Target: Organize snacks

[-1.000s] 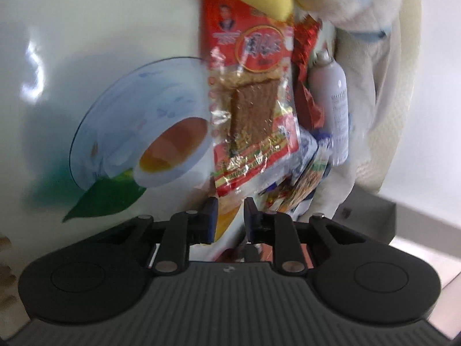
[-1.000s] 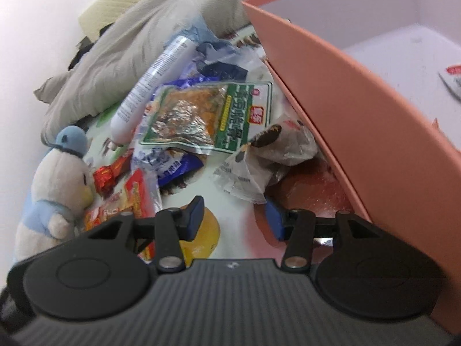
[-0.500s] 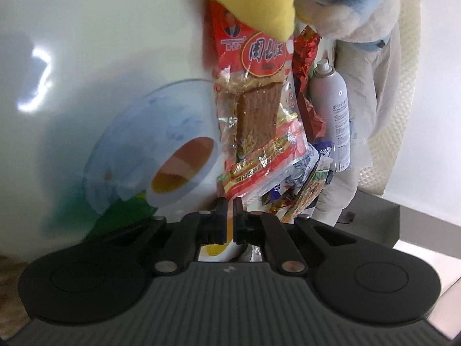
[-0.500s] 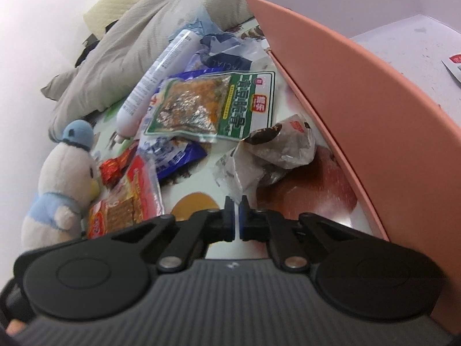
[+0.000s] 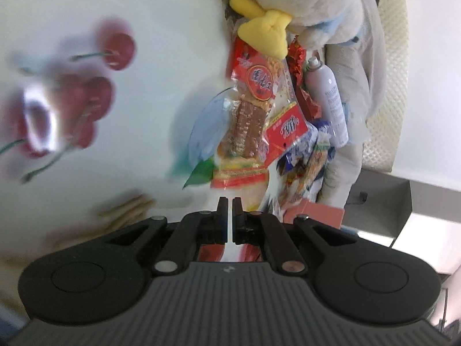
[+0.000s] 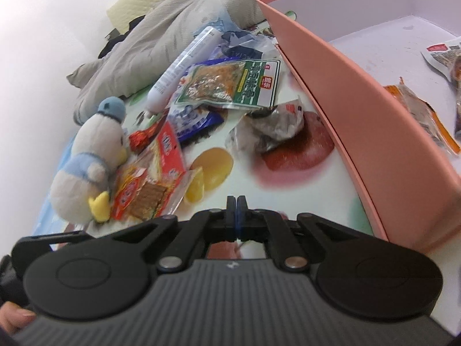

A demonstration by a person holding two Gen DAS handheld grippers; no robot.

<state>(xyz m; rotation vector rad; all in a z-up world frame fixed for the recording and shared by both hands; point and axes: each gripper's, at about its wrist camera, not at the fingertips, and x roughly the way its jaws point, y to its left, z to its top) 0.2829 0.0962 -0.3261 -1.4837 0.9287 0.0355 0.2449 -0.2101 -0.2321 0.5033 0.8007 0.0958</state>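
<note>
Step in hand, as we read it: left gripper (image 5: 229, 206) goes for the red snack packet (image 5: 247, 132), which lies on the printed tablecloth (image 5: 173, 43) in the centre of the left wrist view, its top end tucked under the yellow foot of the plush duck (image 5: 302, 5); its clear lower edge points straight at the fingertips; left fingers are drawn close with only a thin slit between them; we cannot tell whether the packet's edge is pinched in that slit or only bare cloth shows through; right gripper (image 6: 236, 201) is clenched on nothing, hovering low in the centre of its view over the cloth, just beside the near wall of the pink box (image 6: 360, 109); the box fills the right of that frame and already has a few packets on its floor at the far right; the green packet (image 6: 230, 86), a crumpled clear bag (image 6: 270, 127) and a spray can (image 6: 184, 66) sit in the heap at upper centre; to do it well we judge the grip wants to sit on the flat sealed edge, not the crumbly slab inside; pull the packet low and toward the bottom of the frame so it slides out from under the duck's foot without dragging the toy or the red foil wrapper beside it; then lift over the box wall, not against it; right gripper should stay off the heap so the two don't collide; the film is slippery, so a shallow pinch could slip.
</note>
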